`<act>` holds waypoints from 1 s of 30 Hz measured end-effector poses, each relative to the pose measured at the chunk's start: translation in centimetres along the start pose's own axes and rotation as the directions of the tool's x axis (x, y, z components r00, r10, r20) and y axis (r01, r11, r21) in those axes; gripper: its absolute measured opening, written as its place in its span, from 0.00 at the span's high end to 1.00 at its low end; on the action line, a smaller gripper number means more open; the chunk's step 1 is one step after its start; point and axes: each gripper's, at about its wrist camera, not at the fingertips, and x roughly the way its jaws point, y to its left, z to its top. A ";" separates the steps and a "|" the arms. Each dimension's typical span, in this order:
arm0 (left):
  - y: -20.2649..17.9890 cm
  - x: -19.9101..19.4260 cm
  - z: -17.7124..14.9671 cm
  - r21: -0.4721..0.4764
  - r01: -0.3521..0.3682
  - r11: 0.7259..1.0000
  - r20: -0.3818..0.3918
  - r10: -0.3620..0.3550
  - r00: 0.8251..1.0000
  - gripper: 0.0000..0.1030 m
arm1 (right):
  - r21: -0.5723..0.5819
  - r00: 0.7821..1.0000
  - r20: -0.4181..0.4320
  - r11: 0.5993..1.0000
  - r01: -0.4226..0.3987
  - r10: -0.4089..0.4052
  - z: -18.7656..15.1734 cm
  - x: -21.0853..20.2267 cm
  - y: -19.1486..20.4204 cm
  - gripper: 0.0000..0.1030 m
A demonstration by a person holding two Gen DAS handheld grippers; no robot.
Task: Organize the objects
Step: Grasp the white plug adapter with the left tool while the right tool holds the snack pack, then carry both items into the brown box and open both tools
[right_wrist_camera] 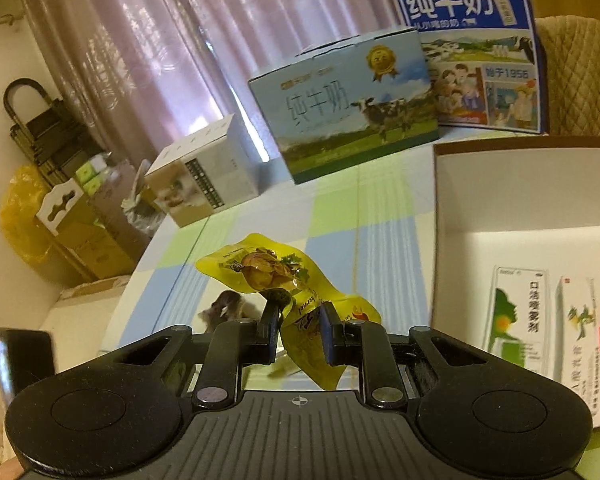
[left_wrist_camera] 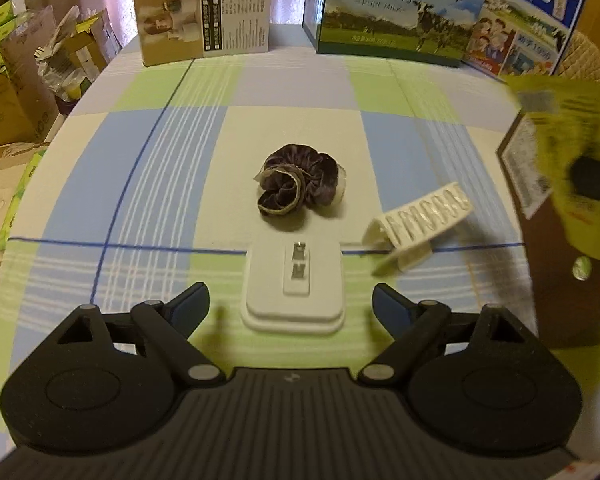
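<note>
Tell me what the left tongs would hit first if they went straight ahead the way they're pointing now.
Most likely the white flat plug adapter with two metal prongs, lying on the checked tablecloth directly between the open left tongs. Beyond it sits the dark purple velvet scrunchie. Height above the cloth is unclear.

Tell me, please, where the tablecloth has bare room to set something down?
Free: the wide cloth between the scrunchie and the brown carton, and left of the white plug. Crowded: right side, around the hair clip and brown box.

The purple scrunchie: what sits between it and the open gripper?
A white plug adapter, prongs up, lies between the left gripper and the scrunchie, in the left wrist view.
</note>
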 end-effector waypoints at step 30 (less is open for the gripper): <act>1.2 -6.3 1.2 -0.031 -0.054 0.998 0.064 0.055 0.996 0.41 | 0.002 0.999 0.038 1.000 0.011 -0.011 1.7 -3.6 -1.2 0.83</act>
